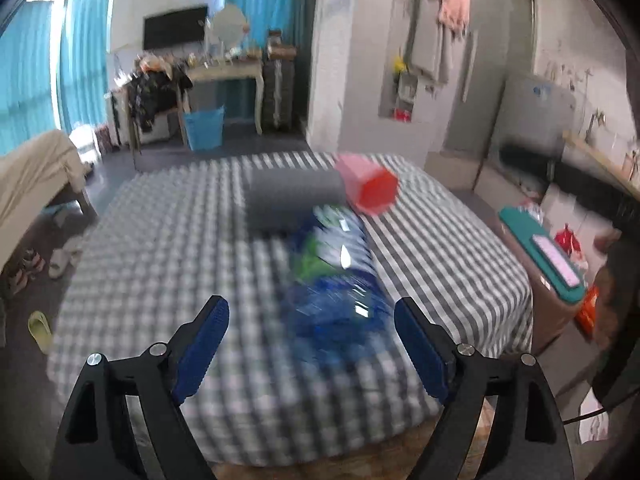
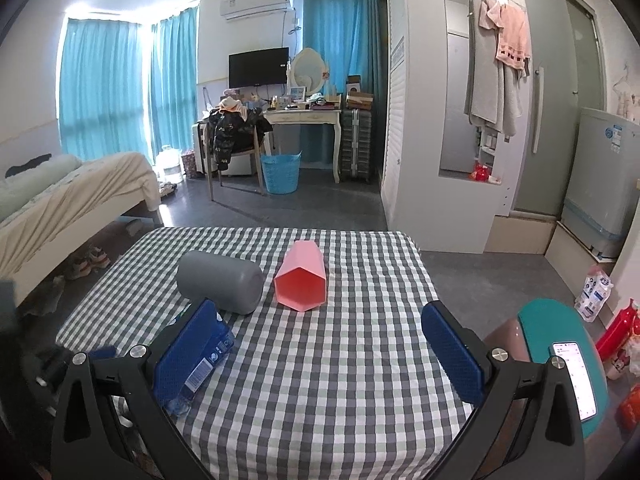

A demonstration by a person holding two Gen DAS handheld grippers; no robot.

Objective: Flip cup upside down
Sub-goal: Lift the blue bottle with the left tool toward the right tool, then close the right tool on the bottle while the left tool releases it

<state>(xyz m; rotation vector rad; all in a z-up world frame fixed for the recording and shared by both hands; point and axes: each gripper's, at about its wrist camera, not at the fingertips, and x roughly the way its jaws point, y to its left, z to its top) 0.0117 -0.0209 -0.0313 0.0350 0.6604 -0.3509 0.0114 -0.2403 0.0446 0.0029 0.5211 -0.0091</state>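
— Tongs first: how do they stand?

— Both pairs gape wide with nothing between the pads. Right tongs (image 2: 320, 344) hang above the near part of the checked worktop (image 2: 340, 380); left tongs (image 1: 312, 344) hover over a blue plastic bottle (image 1: 340, 280), in a blurred view.

— And the cup?

— Pink cup (image 2: 302, 280) lies on its side, mouth toward the right camera, just beside a grey cylinder (image 2: 220, 280) that also lies flat. It sits ahead of the right tongs, apart from them, roughly on their centre line.

— So progress?

— None yet, I'd judge: the cup is ungrasped, neither lifted nor turned mouth-down. Reach, grip and flip all remain.
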